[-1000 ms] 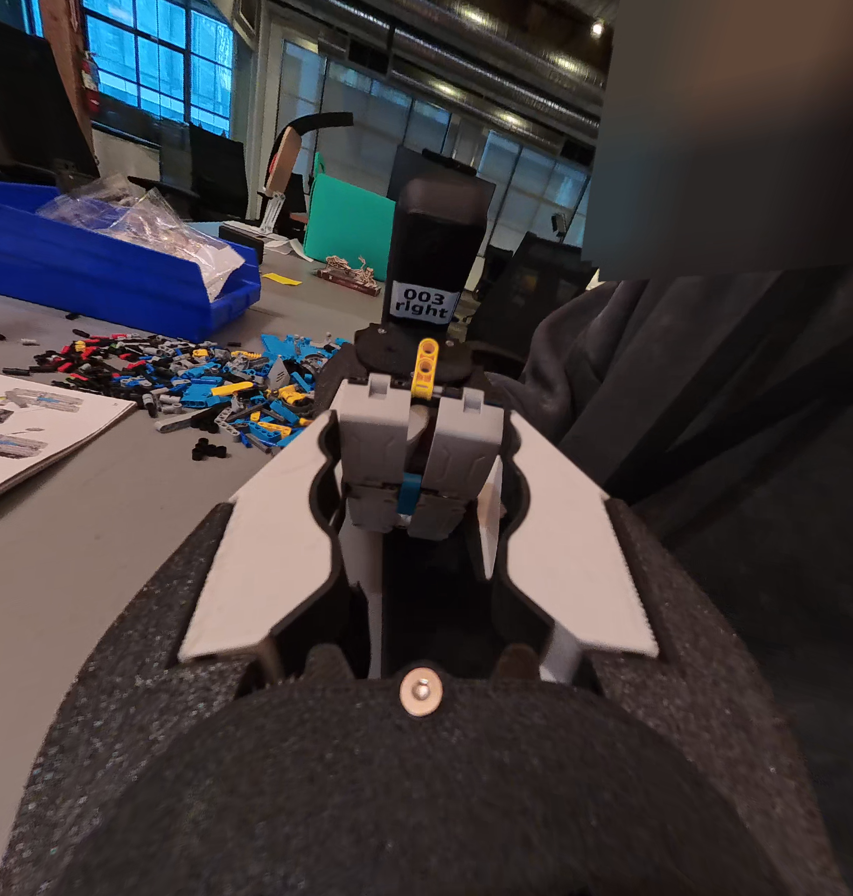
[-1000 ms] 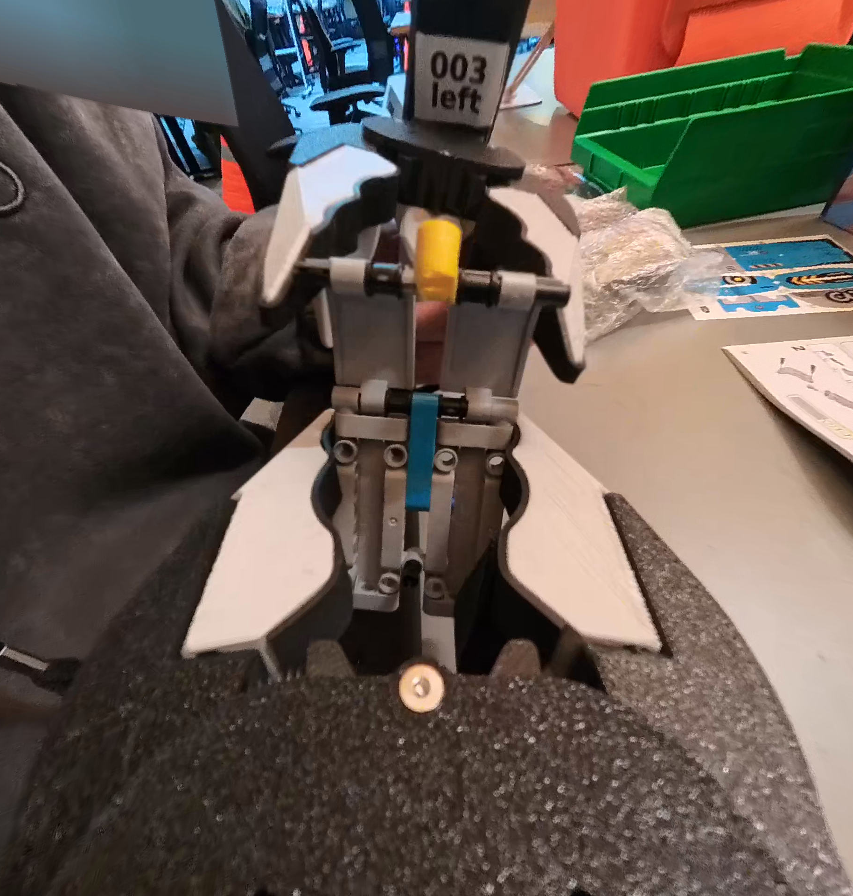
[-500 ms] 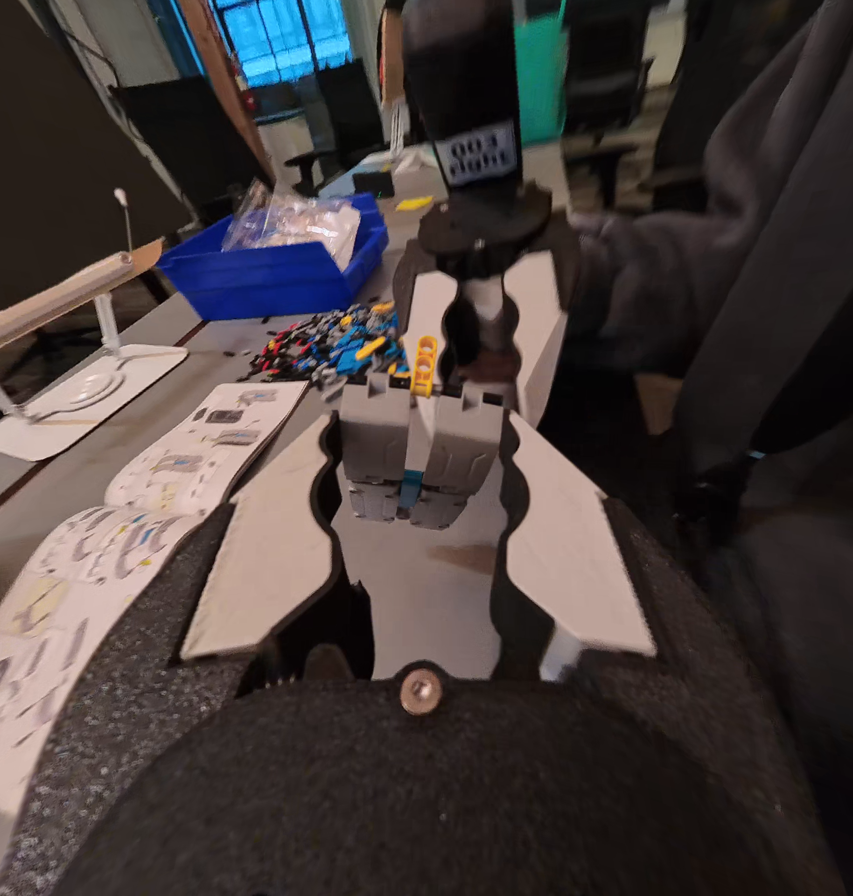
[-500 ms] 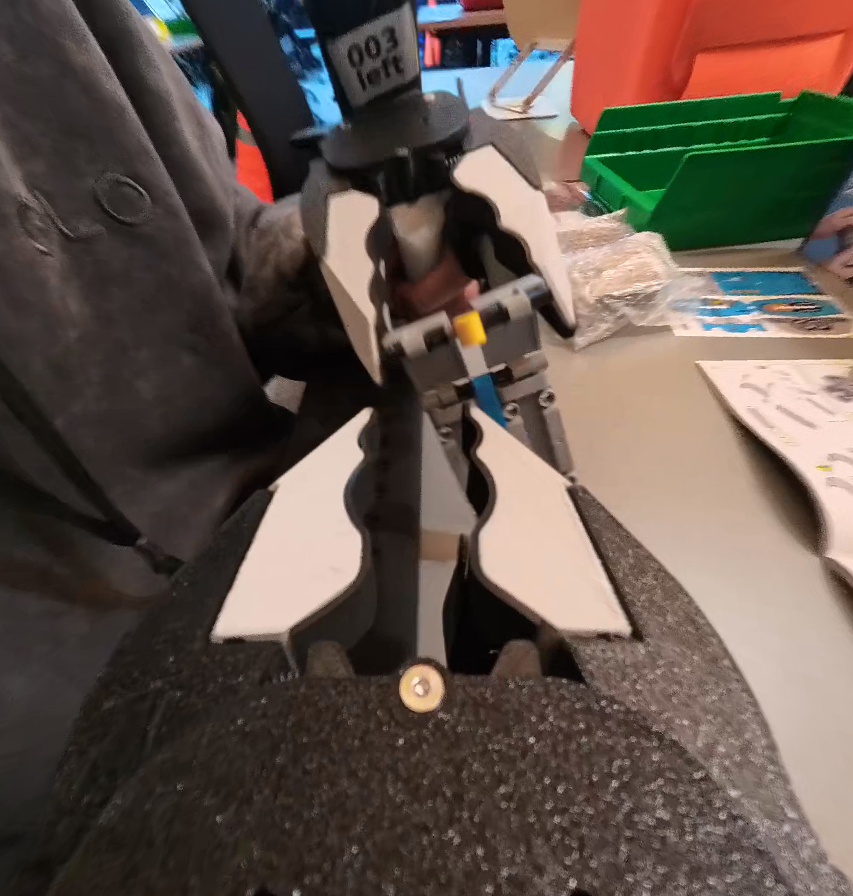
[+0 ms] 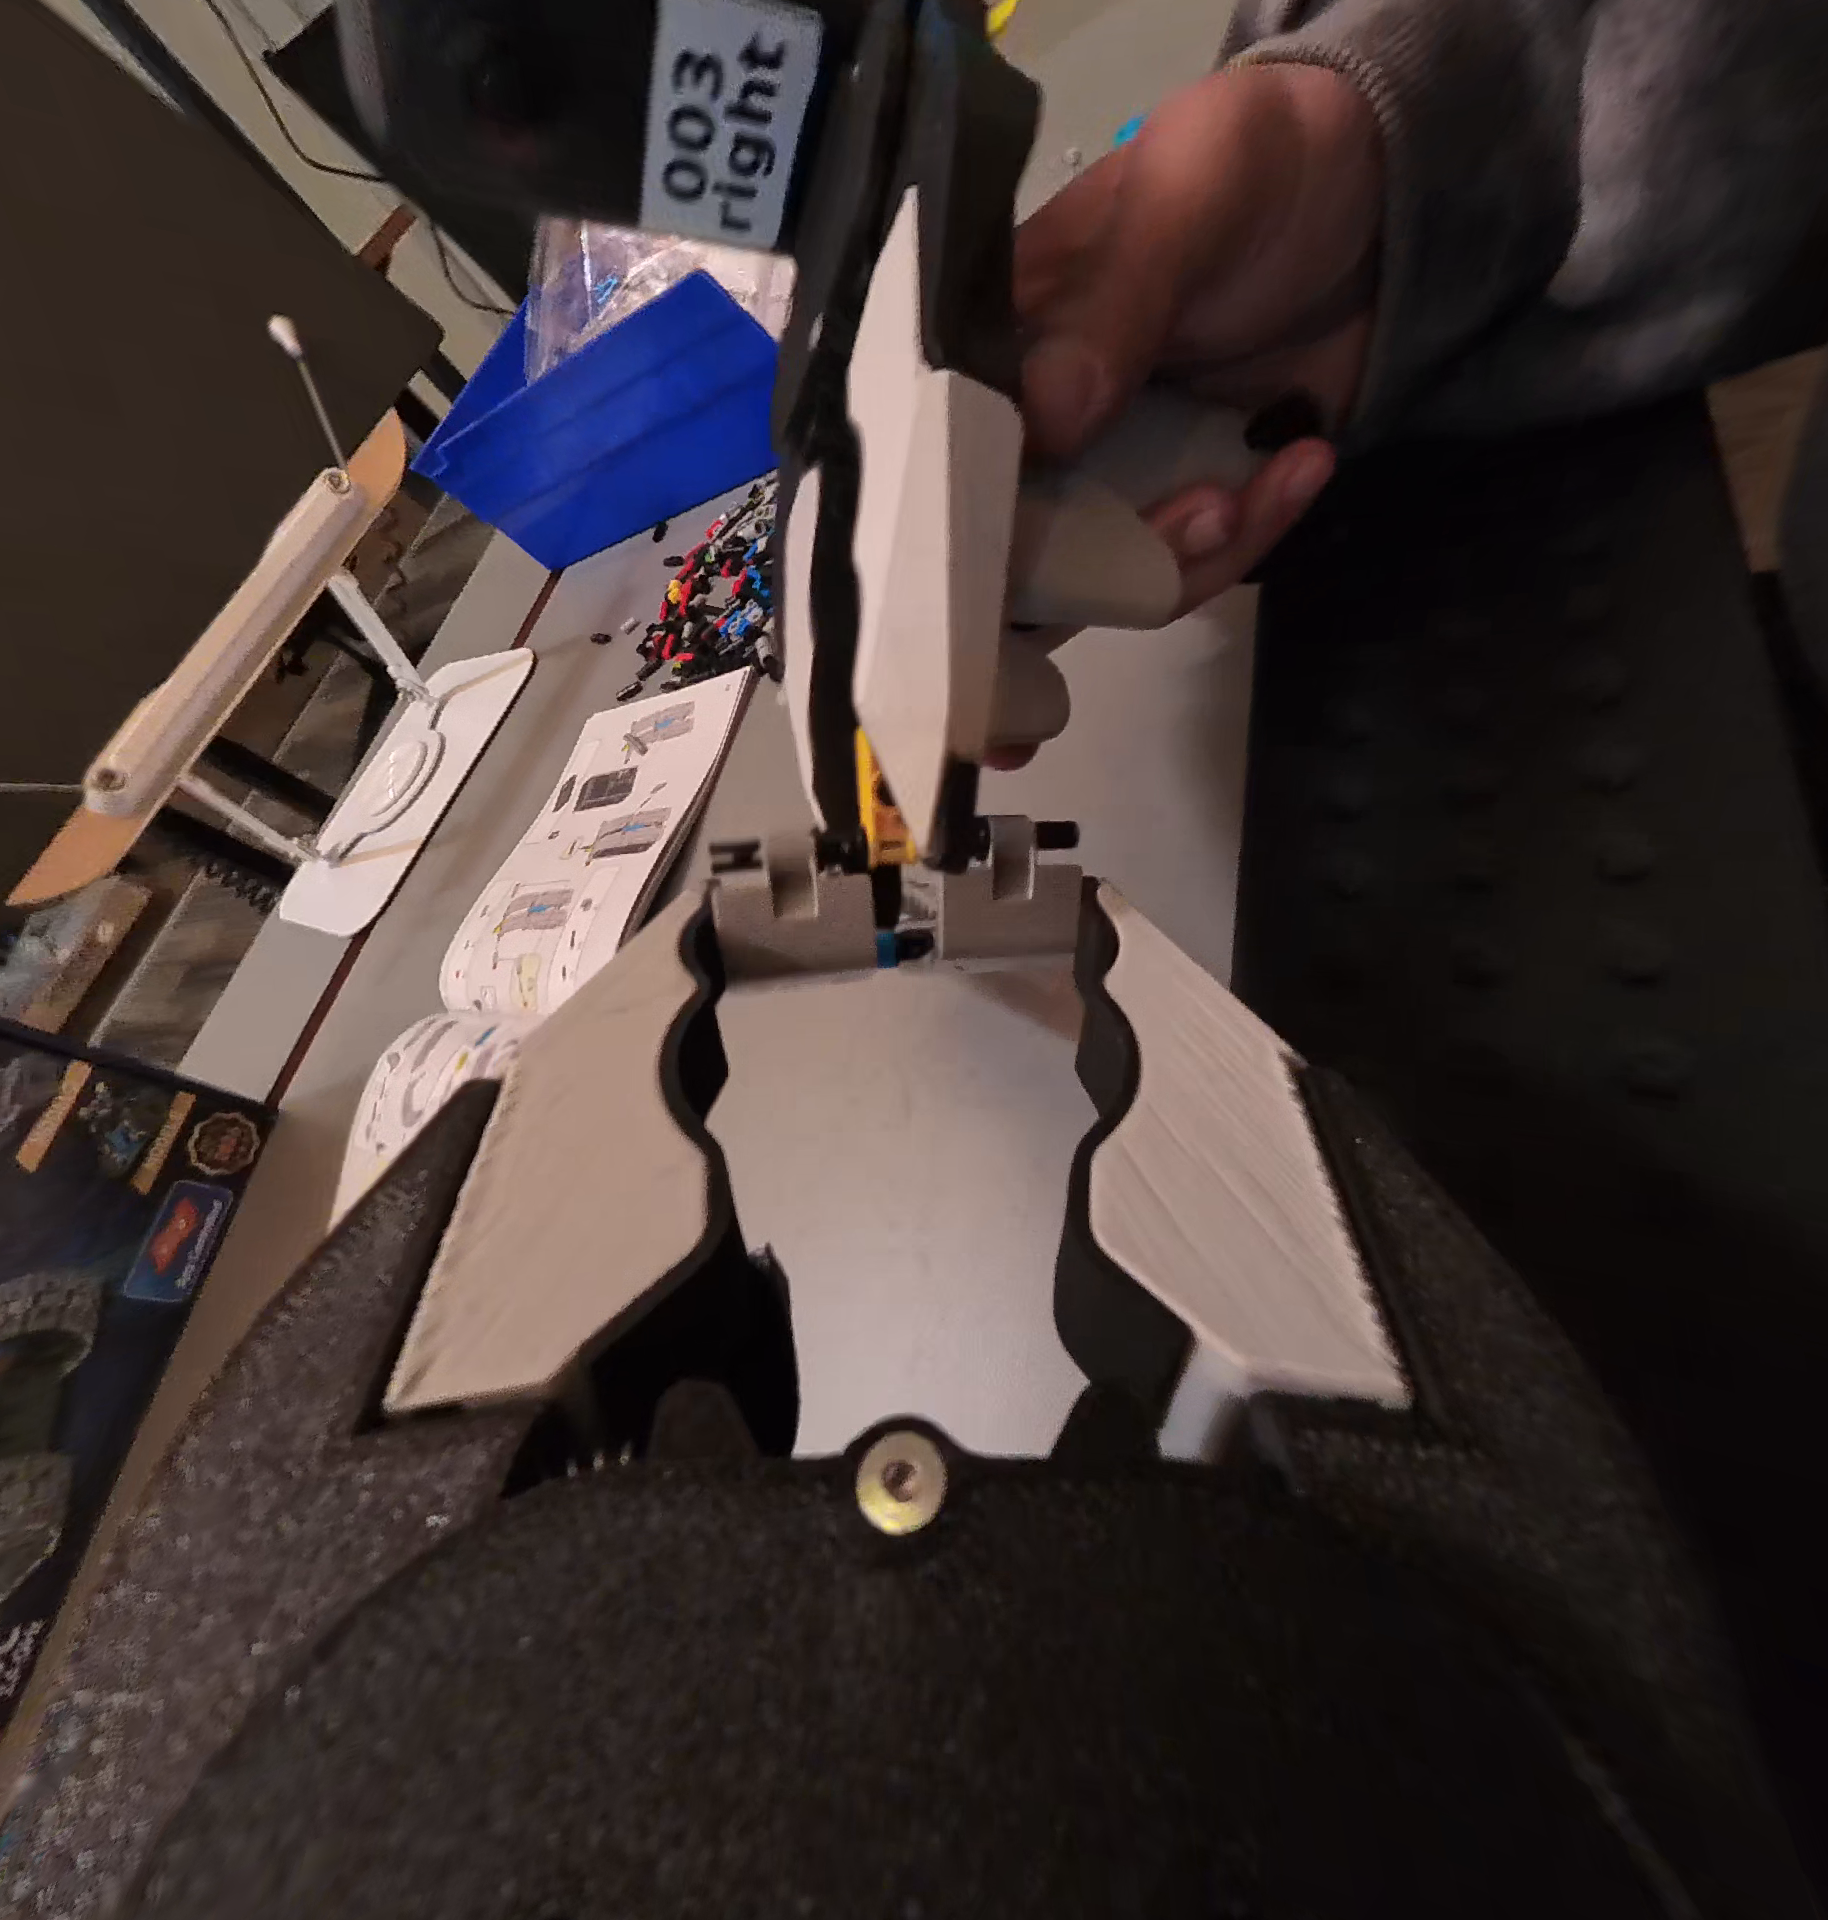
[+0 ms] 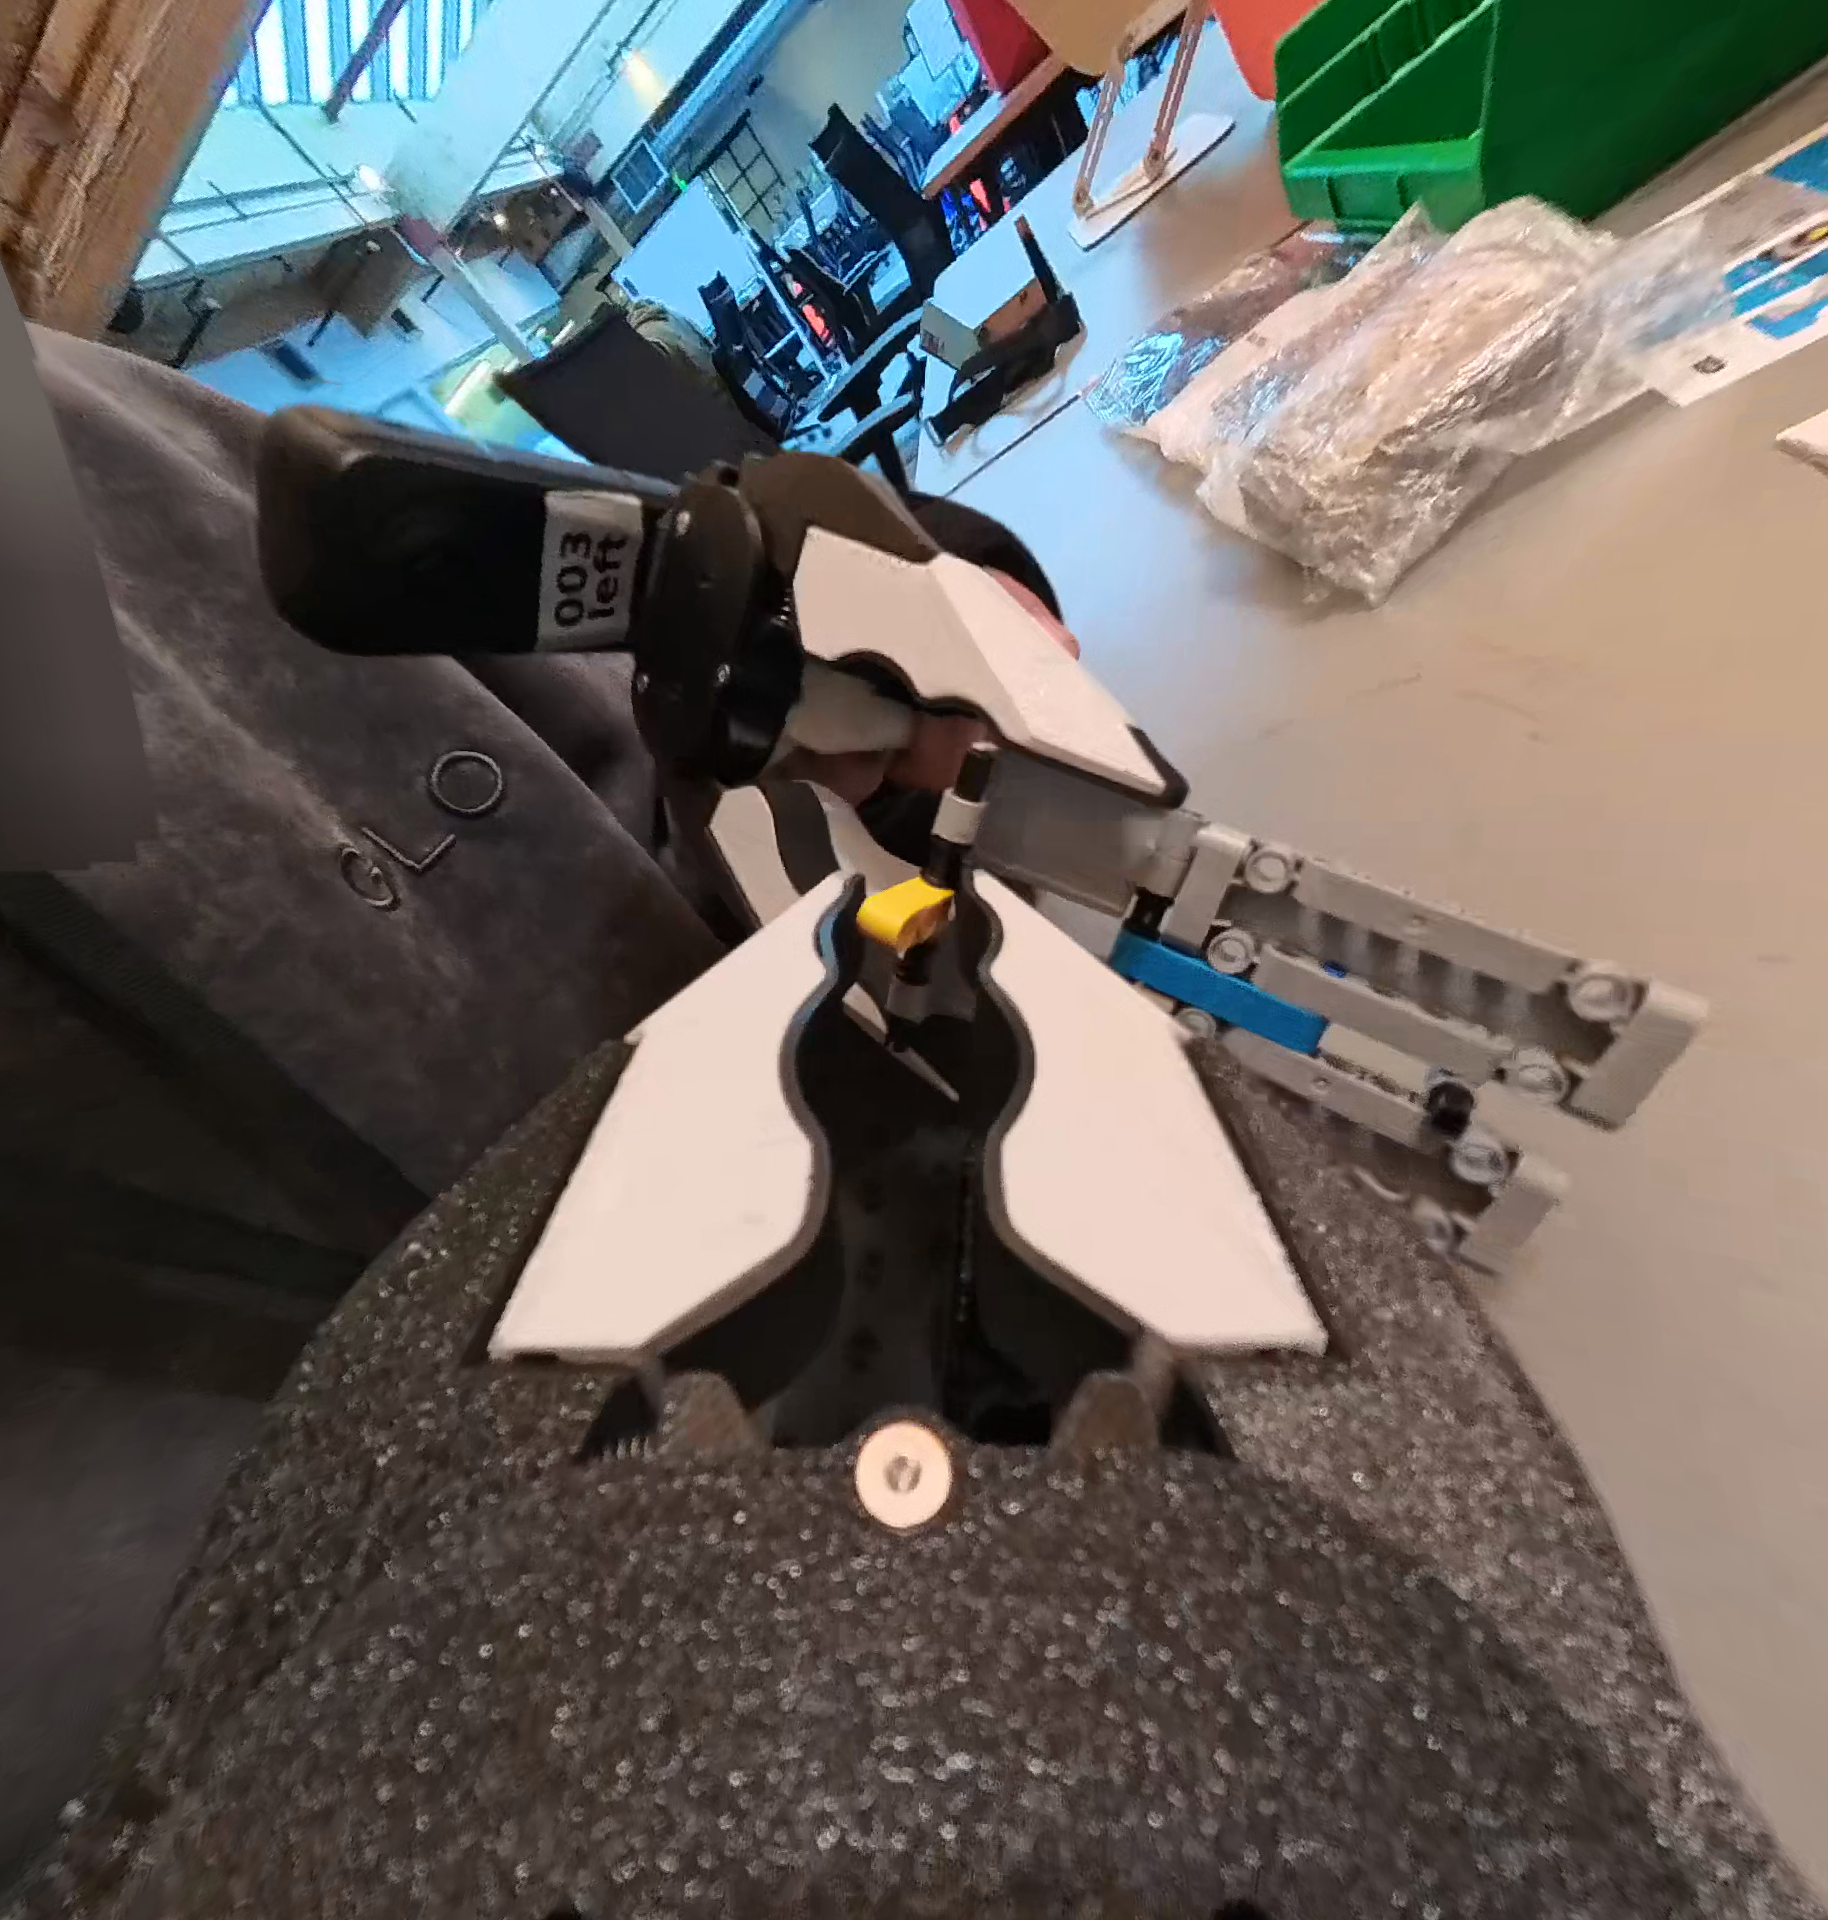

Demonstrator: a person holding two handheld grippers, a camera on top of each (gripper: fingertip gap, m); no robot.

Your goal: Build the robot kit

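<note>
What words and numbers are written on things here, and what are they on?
I won't copy writing; here is where it stands.
Right claw, gripping the yellow piece: white label, readable.
Left claw, holding the grey model: white sticker, readable.
Sweater: raised letters, readable.
Booklet, dark box: too small or blurred.

white label with print on right tongs' black body | white label on left tongs' black body | embossed letters on grey sweater | printed game box
</note>
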